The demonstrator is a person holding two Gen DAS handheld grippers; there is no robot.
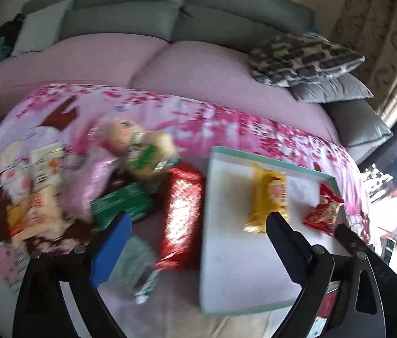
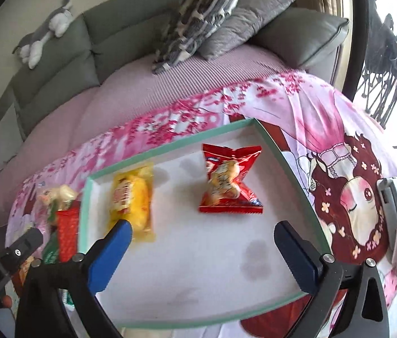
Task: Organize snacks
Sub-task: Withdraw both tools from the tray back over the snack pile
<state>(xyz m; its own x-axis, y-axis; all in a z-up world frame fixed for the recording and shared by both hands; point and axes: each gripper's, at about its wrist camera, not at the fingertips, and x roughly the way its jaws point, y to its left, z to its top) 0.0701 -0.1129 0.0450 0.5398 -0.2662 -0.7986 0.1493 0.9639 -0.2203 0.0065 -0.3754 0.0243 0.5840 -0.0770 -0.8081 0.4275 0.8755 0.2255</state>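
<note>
Two snack packets are seen lying inside a shallow mint-rimmed tray [image 1: 255, 160] in the left wrist view: a yellow packet [image 1: 267, 200] near the tray's middle, its long axis running from the far rim toward the near rim, and a red packet [image 1: 324, 212] against the tray's right rim. The tray is set on a pink floral cartoon-print cloth [image 1: 226, 124]. Beside the tray's left rim a long red wrapper [image 1: 180, 214] is laid, its long axis roughly parallel to that rim. Further left, a blurred heap of snacks [image 1: 130, 152] is spread across the cloth, among them a green packet [image 1: 122, 204]. The left gripper [image 1: 198, 222] is held spread wide above the red wrapper and the tray's left part, with nothing between its fingers.

In the right wrist view the tray [image 2: 170, 148] is seen tilted, its far right corner pointing up-right. The yellow packet [image 2: 132, 200] lies near the left rim, lengthwise from far to near. The red packet [image 2: 229, 180], pinched at its waist, rests well apart from it toward the far right corner. The right gripper [image 2: 202, 232] is held wide apart over the tray floor, gripping nothing; its left fingertip overlaps the yellow packet's near end. The long red wrapper [image 2: 67, 225] is visible just outside the left rim. A grey sofa [image 2: 57, 53] with a patterned cushion [image 2: 198, 17] stands behind.
</note>
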